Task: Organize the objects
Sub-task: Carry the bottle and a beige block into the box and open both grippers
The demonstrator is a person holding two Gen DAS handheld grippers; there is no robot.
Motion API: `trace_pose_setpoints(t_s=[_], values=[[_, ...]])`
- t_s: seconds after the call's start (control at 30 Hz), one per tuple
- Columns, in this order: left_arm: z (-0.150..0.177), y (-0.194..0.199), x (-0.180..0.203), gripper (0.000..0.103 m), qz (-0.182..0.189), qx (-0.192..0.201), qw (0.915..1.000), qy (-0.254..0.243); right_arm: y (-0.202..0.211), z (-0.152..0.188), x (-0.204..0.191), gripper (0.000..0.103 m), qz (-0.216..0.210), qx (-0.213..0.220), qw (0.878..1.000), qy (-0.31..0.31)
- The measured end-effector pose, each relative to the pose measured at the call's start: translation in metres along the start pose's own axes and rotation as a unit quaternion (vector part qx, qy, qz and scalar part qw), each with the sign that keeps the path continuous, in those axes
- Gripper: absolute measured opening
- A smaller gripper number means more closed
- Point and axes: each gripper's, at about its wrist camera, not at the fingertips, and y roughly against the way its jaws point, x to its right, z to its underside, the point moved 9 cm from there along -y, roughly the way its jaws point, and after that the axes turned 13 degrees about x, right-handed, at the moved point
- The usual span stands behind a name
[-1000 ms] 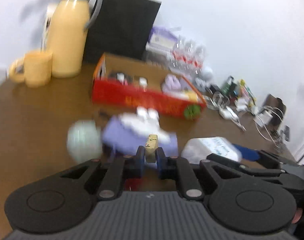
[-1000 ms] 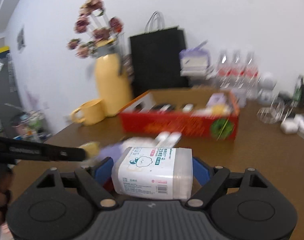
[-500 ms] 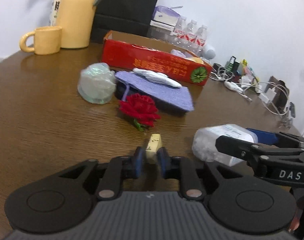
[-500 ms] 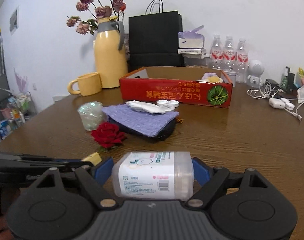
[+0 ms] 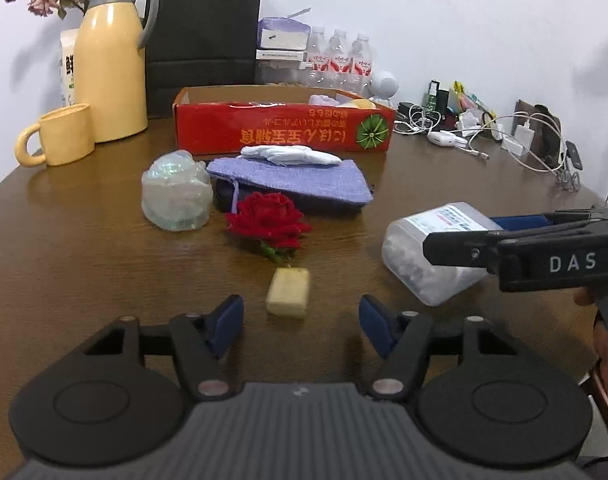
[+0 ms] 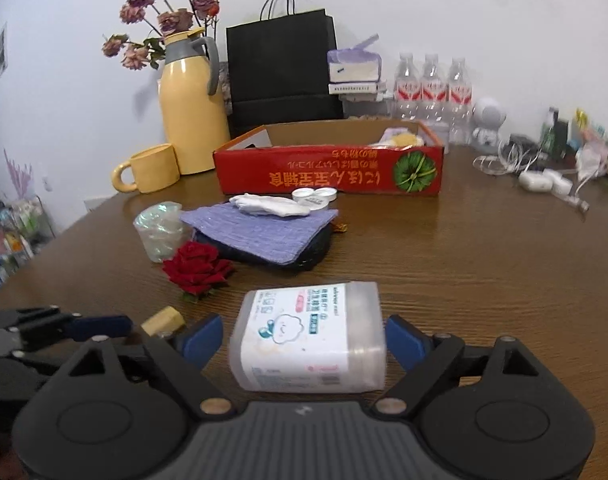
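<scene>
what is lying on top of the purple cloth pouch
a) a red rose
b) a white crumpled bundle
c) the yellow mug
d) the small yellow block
b: a white crumpled bundle lies across the top of the purple cloth pouch; the red rose lies on the table in front of the pouch.

The right gripper (image 6: 304, 338) is opening, its blue fingers (image 6: 404, 342) standing just clear of a clear plastic box of cotton swabs (image 6: 310, 338) that lies on its side on the brown surface (image 6: 484, 264). To the left, the left gripper (image 6: 83, 328) reaches in beside a small yellow block (image 6: 163, 319). Farther back lie a red rose (image 6: 195, 266), a purple cloth (image 6: 259, 228) over a dark pouch (image 6: 304, 254), and a red cardboard box (image 6: 330, 172).
</scene>
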Motion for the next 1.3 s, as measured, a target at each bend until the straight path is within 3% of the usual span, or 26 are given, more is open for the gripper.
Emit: trace_pose_setpoints(t_s=[0.03, 0.1, 0.13, 0.23, 0.37, 0.5, 0.63, 0.73, 0.83, 0.87, 0.97, 1.1, 1.17, 1.3], values=[[-0.001, -0.003, -0.001, 0.064, 0.003, -0.003, 1.0, 0.002, -0.003, 0.001, -0.001, 0.088, 0.001, -0.005, 1.0, 0.002], [-0.003, -0.011, -0.002, 0.045, 0.006, -0.011, 0.9999, -0.005, -0.01, 0.003, -0.002, 0.086, 0.008, -0.013, 1.0, 0.017], [-0.004, -0.014, -0.001, 0.021, 0.003, -0.014, 0.9997, -0.02, -0.013, 0.002, -0.003, 0.082, 0.008, -0.012, 1.0, 0.021], [-0.006, -0.016, 0.007, 0.021, 0.008, -0.023, 0.9972, -0.07, -0.017, -0.004, 0.0, 0.081, -0.012, 0.0, 1.0, -0.007], [-0.037, -0.012, -0.003, 0.021, 0.013, 0.005, 0.9994, -0.032, -0.018, -0.03, 0.009, 0.081, -0.028, 0.027, 0.998, -0.039], [-0.097, -0.032, -0.027, 0.022, 0.05, 0.042, 0.9977, -0.019, -0.036, -0.095, 0.026, 0.082, -0.074, 0.077, 0.991, -0.084], [-0.167, -0.107, -0.07, 0.022, 0.041, 0.031, 0.9986, -0.014, -0.104, -0.171, 0.04, 0.082, -0.071, 0.1, 0.992, -0.042], [-0.201, -0.197, -0.103, 0.022, 0.009, -0.025, 0.9996, 0.011, -0.2, -0.206, 0.048, 0.082, -0.036, 0.061, 0.997, -0.016], [-0.21, -0.278, -0.11, 0.022, -0.012, -0.086, 0.9961, 0.011, -0.296, -0.208, 0.061, 0.082, 0.018, -0.008, 1.0, -0.002], [-0.208, -0.299, -0.118, 0.022, -0.044, -0.107, 0.9932, 0.016, -0.323, -0.204, 0.066, 0.082, 0.031, -0.031, 0.999, -0.002], [-0.199, -0.336, -0.13, 0.022, -0.088, -0.133, 0.9872, -0.007, -0.37, -0.181, 0.08, 0.082, 0.064, -0.081, 0.994, -0.04], [-0.192, -0.346, -0.14, 0.026, -0.098, -0.14, 0.9852, -0.013, -0.381, -0.171, 0.089, 0.083, 0.088, -0.074, 0.992, -0.05], [-0.187, -0.345, -0.145, 0.044, -0.093, -0.146, 0.9849, -0.002, -0.376, -0.174, 0.088, 0.084, 0.085, -0.069, 0.993, -0.042], [-0.2, -0.314, -0.143, 0.054, -0.1, -0.119, 0.9878, 0.007, -0.337, -0.202, 0.09, 0.085, 0.091, -0.037, 0.994, -0.043]])
